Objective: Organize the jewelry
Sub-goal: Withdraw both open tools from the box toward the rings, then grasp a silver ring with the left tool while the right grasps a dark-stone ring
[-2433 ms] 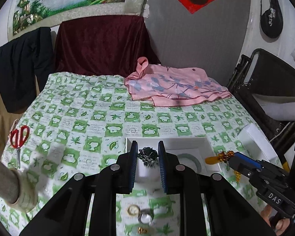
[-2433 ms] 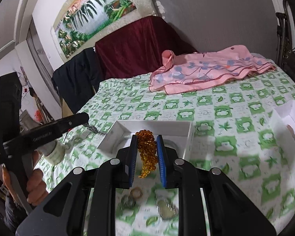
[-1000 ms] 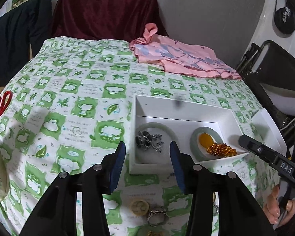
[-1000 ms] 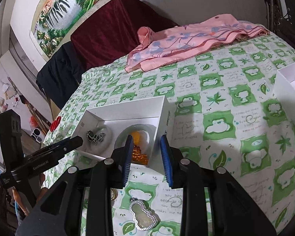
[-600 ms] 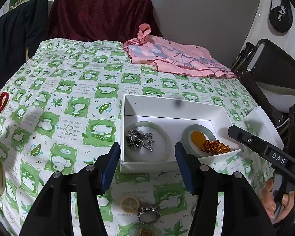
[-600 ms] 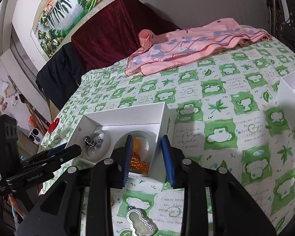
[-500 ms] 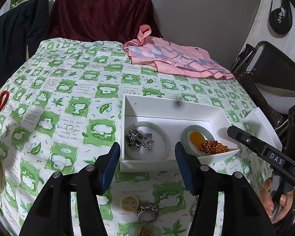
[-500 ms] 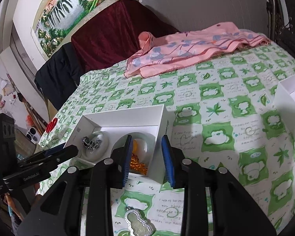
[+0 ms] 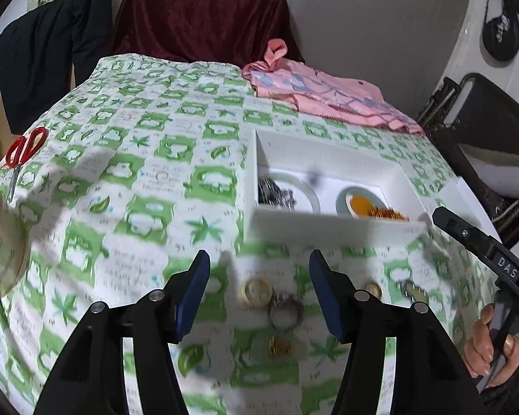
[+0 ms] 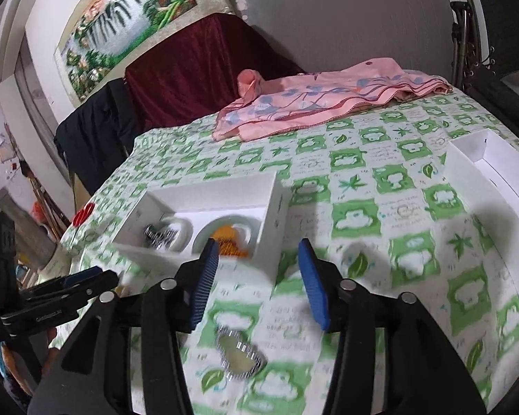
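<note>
A white box (image 9: 328,230) on the green-checked cloth holds a dark silver chain (image 9: 276,195) on a pale bangle and amber beads (image 9: 385,212) on a green bangle. My left gripper (image 9: 258,263) hangs open in front of the box, nothing between its pads. Under it lie a gold ring (image 9: 256,290), a silver ring (image 9: 286,311) and a small gold piece (image 9: 280,347). My right gripper (image 10: 257,252) is opening with nothing between its jaws, just short of the box (image 10: 273,228). A gourd-shaped pendant (image 10: 238,352) lies below it.
Red scissors (image 9: 22,154) and a tape roll (image 9: 0,249) sit at the left edge. A pink cloth (image 9: 328,93) lies at the back. A white lid (image 10: 494,169) stands at the right. A black folding chair is beyond the table's right side.
The dark chain and the amber beads, held earlier, now lie in the box. Both grippers have drawn back toward the loose pieces in front. The right jaws have spread wider.
</note>
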A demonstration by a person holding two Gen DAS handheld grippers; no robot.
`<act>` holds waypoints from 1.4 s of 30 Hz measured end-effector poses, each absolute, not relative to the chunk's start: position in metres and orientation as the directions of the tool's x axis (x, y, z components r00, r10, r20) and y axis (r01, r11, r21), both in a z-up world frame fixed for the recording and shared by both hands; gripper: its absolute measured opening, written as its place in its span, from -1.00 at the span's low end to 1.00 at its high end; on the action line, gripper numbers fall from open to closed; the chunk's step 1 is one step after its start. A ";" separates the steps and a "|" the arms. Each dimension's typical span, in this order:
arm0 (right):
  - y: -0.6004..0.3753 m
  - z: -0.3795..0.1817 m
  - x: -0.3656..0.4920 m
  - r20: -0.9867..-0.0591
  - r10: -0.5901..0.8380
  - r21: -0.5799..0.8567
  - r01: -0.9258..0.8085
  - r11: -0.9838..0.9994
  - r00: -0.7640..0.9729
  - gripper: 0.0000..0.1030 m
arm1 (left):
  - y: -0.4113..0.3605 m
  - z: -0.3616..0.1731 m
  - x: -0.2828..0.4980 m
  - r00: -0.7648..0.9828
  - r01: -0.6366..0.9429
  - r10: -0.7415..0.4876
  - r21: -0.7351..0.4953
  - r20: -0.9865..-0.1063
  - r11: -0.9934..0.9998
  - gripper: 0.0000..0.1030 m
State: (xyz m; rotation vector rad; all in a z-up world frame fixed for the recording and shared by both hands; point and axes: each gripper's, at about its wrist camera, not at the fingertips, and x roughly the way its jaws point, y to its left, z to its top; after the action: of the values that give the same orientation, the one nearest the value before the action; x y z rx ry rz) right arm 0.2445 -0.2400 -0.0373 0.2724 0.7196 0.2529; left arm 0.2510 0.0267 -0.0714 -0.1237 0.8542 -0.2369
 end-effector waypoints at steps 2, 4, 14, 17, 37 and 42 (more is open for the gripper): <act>-0.235 -0.037 0.234 -0.609 0.326 0.321 -0.151 0.935 0.723 -0.03 | 0.023 -0.074 0.245 0.628 0.171 -0.252 -0.186 -0.736 0.968 0.14; -0.231 -0.037 0.225 -0.605 0.330 0.311 -0.166 0.936 0.724 0.10 | 0.018 -0.076 0.239 0.624 0.187 -0.246 -0.164 -0.742 0.969 0.15; -0.204 -0.036 0.193 -0.606 0.325 0.223 -0.237 0.946 0.726 0.46 | 0.004 -0.087 0.238 0.583 0.235 -0.241 -0.123 -0.776 0.964 0.00; -0.202 -0.036 0.192 -0.606 0.325 0.213 -0.245 0.946 0.726 0.47 | 0.002 -0.089 0.240 0.573 0.242 -0.241 -0.120 -0.784 0.963 -0.22; -0.156 -0.056 0.196 -0.719 0.386 0.136 -0.429 0.893 0.577 -0.07 | 0.046 -0.079 0.231 0.608 0.158 -0.238 -0.178 -0.758 0.971 -0.52; -0.144 -0.065 0.204 -0.766 0.388 0.131 -0.465 0.875 0.513 -0.19 | 0.042 -0.080 0.231 0.604 0.174 -0.244 -0.172 -0.759 0.969 -0.52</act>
State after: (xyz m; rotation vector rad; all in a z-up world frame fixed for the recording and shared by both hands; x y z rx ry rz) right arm 0.2040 -0.1437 -0.0648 -0.0946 0.8952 0.5134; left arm 0.2309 0.0423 -0.0798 -0.0836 0.8898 -0.2421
